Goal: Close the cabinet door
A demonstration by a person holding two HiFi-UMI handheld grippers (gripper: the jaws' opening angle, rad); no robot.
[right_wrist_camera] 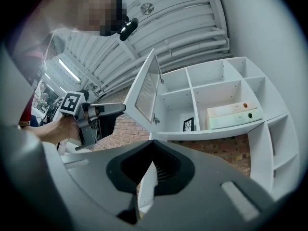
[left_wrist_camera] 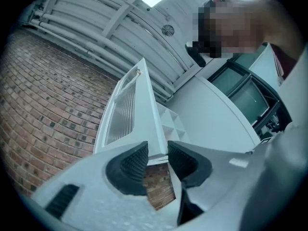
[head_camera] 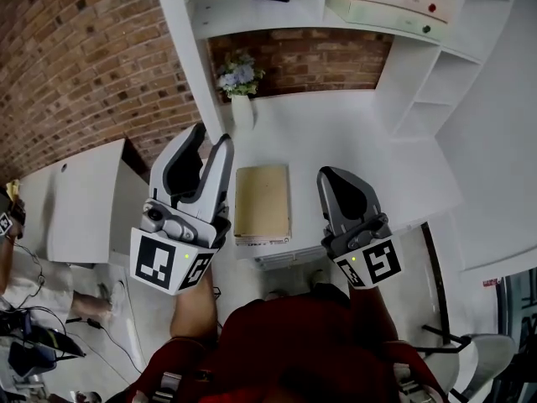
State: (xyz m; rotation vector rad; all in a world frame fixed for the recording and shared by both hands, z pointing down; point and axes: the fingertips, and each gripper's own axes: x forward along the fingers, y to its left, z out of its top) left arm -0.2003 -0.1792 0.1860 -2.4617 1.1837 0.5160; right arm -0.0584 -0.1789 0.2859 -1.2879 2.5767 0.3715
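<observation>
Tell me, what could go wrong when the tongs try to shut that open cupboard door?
1. The cabinet door is thin and the left tongs are open, so its edge might slip between them instead of being pushed.
2. A hard slam might topple the small framed picture standing on the shelf near the door's hinge.
3. The vase of flowers sits just below the door, so a low swing could knock it.

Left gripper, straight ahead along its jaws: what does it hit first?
The bottom edge of the open cabinet door, lined up with the gap between the left gripper's parted jaws. Depth is unclear; it may already be between the tips.
</observation>
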